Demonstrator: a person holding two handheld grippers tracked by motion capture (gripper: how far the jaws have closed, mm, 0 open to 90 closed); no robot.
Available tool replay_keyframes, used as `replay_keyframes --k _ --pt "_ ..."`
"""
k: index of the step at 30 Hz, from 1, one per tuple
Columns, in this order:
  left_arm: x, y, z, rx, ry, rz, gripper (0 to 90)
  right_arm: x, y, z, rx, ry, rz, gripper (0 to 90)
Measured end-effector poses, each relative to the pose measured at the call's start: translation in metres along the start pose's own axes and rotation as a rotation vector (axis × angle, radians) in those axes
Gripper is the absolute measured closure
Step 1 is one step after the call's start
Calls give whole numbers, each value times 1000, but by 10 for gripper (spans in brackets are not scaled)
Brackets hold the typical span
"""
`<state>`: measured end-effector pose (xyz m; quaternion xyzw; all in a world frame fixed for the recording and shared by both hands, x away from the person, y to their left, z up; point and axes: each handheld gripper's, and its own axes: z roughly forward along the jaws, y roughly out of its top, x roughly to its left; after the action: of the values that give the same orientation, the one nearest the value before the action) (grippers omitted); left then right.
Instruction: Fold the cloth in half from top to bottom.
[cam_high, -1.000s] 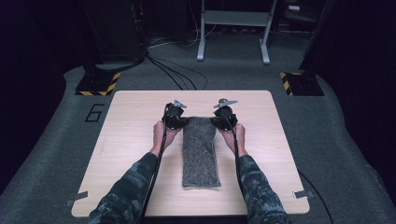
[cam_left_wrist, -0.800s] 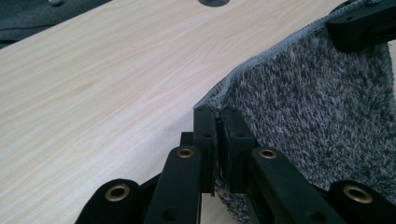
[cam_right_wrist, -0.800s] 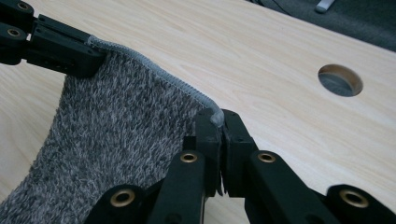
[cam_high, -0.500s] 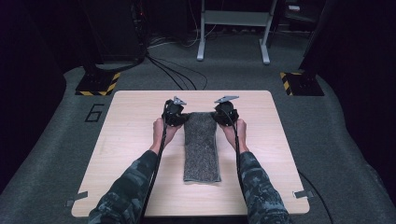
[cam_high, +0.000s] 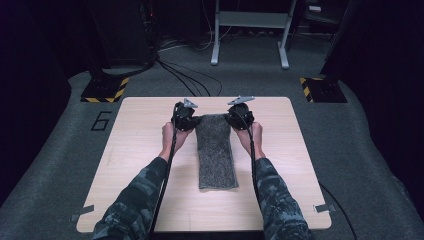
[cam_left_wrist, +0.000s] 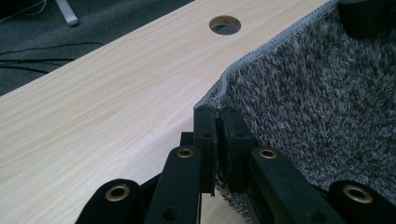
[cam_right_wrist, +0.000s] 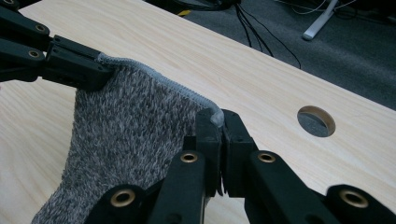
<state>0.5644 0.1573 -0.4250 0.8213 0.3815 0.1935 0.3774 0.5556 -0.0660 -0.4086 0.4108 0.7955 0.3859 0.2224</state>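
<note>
A long grey shaggy cloth (cam_high: 216, 150) lies lengthwise down the middle of the light wooden table (cam_high: 140, 150). Its far end is raised off the tabletop between my two grippers. My left gripper (cam_high: 192, 120) is shut on the far left corner of the cloth (cam_left_wrist: 280, 93), its jaws (cam_left_wrist: 217, 116) pinching the stitched hem. My right gripper (cam_high: 231, 119) is shut on the far right corner of the cloth (cam_right_wrist: 126, 126), jaws (cam_right_wrist: 219, 122) clamped over the hem. In the right gripper view the left gripper (cam_right_wrist: 98, 70) holds the other corner.
A round hole (cam_right_wrist: 316, 121) in the tabletop (cam_right_wrist: 261, 88) lies just beyond the cloth's far edge, also the hole (cam_left_wrist: 225, 24). Behind the table, on the grey carpet, run cables (cam_high: 185, 80), a metal stand (cam_high: 250, 35) and hazard-striped feet (cam_high: 105, 90).
Both grippers have lifted the cloth's far end a little, and the cloth's near end has slid slightly away from the table's front edge.
</note>
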Motion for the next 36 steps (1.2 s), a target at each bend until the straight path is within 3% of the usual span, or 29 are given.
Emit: replay_keyframes --k 2,3,9,18,28,36 --pt "1 2 -2 -2 3 6 858 -3 1 0 -5 1 -29 880" --pt "2 4 -3 -5 6 7 858 -1 3 -1 -6 0 -4 880" --pt "4 12 -9 -37 15 12 858 -5 8 -3 -28 -2 -26 880" --pt "-8 11 -18 -64 -12 35 858 -6 -2 -18 -64 15 -22 880" --pt "-32 -9 -23 -42 -46 70 858 -2 -29 -30 -55 37 -50 879" --pt "-48 -31 -28 -28 -82 73 856 11 -57 -38 -33 64 -54 879"
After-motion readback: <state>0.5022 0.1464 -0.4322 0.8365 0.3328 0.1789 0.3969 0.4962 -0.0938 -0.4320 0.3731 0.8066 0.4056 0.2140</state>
